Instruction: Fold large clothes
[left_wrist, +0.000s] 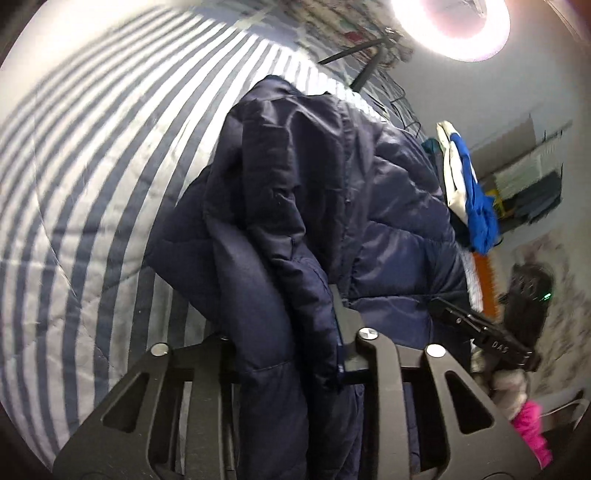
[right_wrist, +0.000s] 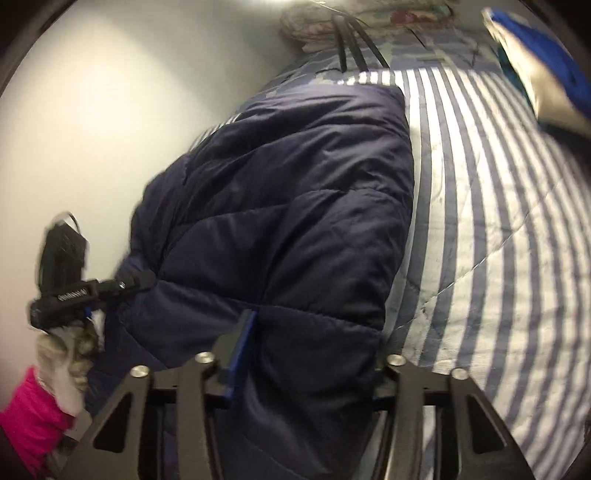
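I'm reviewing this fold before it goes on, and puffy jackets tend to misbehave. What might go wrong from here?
1. The navy puffer jacket is slick and bulky; it may slip out of the left tool or right tool, each clamped on a thick bunch.
2. With its lower end raised, the loose folds could slump and the fold land crooked on the striped bedspread.
3. The jacket lies near the blue and white clothes and could drag them.
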